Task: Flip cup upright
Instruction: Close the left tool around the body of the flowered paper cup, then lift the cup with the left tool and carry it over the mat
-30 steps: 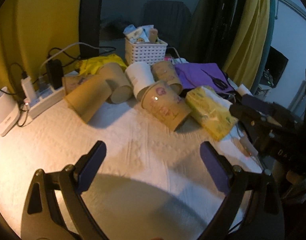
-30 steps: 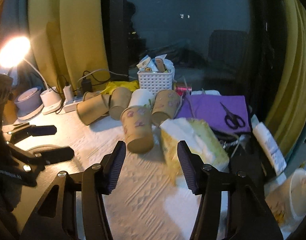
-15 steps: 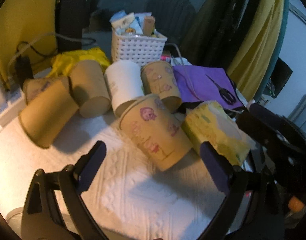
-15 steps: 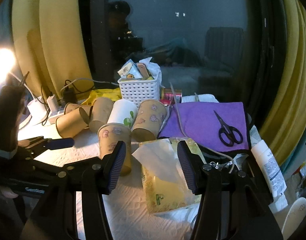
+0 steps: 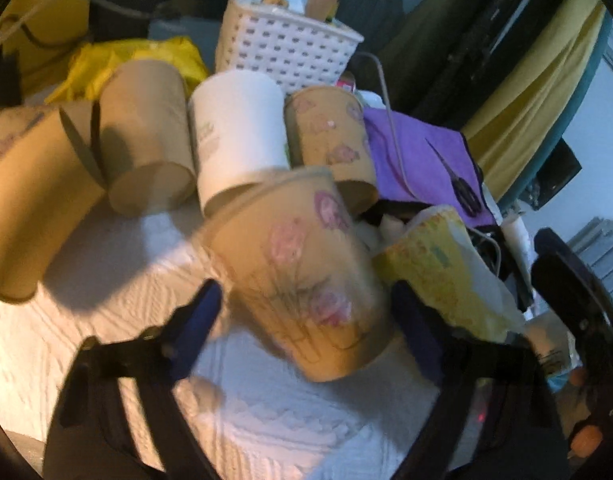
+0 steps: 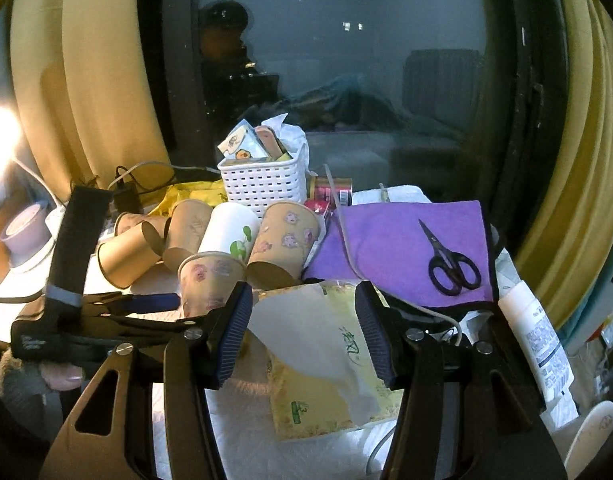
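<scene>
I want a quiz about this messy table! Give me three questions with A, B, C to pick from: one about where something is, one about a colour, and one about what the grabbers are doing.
1. Where do the scissors lie?
A. in the white basket
B. on the purple cloth
C. under a cup

2. What colour is the one cup that is not brown?
A. white
B. red
C. blue

3. How is the left gripper around the pink-patterned cup?
A. far from it, up in the air
B. holding scissors instead
C. open, one finger on each side of it

Answers:
1. B, the black scissors sit on the purple cloth.
2. A, it is white with a green leaf print.
3. C, the cup sits between the spread blue fingers.
</scene>
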{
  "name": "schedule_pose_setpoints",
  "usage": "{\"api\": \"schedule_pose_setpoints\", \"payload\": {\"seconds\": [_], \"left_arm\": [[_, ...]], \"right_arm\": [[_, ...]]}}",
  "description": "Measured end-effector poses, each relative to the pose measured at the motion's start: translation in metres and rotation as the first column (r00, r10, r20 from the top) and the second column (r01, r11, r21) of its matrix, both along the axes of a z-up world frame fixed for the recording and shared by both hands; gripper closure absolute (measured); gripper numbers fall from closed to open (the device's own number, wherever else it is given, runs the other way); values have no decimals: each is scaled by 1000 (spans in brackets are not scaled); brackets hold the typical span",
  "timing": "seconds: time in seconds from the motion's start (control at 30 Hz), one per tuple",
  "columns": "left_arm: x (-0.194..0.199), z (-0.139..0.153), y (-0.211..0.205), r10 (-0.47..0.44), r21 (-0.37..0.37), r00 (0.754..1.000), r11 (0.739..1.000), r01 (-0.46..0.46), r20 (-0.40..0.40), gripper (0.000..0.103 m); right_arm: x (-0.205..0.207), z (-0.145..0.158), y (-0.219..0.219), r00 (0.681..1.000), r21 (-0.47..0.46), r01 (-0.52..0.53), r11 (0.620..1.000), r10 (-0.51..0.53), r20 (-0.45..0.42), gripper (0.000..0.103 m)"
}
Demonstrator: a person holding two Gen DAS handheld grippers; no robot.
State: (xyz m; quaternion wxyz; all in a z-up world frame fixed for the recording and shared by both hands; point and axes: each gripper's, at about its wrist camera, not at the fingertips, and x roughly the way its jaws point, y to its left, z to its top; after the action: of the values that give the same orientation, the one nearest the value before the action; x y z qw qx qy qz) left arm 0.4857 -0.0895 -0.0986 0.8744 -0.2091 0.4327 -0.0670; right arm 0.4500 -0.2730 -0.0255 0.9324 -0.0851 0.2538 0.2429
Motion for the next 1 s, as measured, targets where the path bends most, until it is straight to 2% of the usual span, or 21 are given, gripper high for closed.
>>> {"api": "schedule_pose_setpoints", "payload": {"seconds": [0.13,0.47,0.8,1.0], "left_arm": [[-2,2,1,-17,-12,1000,1000,17,15,35],[-46,14,26,-20,1,998,1000,20,58,36],[-124,42,59,-14,23,994,1000,12,110,36],[-191,44,65,-14,90,991,996,2,131,36]], "right_arm": [[-6,3,3,1000,-16,-2,1000,3,17,46],[-30,7,13,1000,-24,-3,1000,3,27,46],[-75,5,47,998,-38,-64,997,65,17,46],[-102,-9,68,990,-7,-135,991,134,-32,46]]}}
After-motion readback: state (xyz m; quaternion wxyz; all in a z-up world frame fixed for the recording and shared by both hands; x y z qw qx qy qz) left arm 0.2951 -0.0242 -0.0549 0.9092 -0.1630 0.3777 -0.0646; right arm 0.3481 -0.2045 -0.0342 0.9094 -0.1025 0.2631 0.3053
